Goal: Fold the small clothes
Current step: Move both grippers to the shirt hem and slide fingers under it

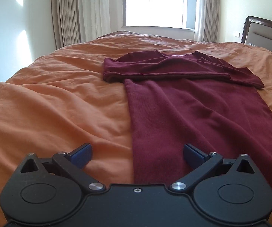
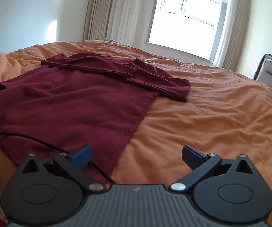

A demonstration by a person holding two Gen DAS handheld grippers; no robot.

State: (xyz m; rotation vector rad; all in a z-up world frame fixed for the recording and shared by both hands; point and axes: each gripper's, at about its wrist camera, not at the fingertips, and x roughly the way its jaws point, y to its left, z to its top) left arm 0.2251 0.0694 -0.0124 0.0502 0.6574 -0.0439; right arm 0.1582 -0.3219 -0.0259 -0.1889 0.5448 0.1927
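Nearest each camera sit the black tools: the left gripper (image 1: 137, 156) and the right gripper (image 2: 137, 156) both have their jaws spread wide with nothing between them. Just beyond, a maroon top (image 1: 192, 109) lies flat on the orange bed cover (image 1: 51, 98), hem near, sleeves folded across the far chest. It looks like a light, soft ribbed knit that will drape and slide easily, so I judge the near hem corners, one by each gripper, the best places to pinch. No brand, label or writing can be read anywhere.
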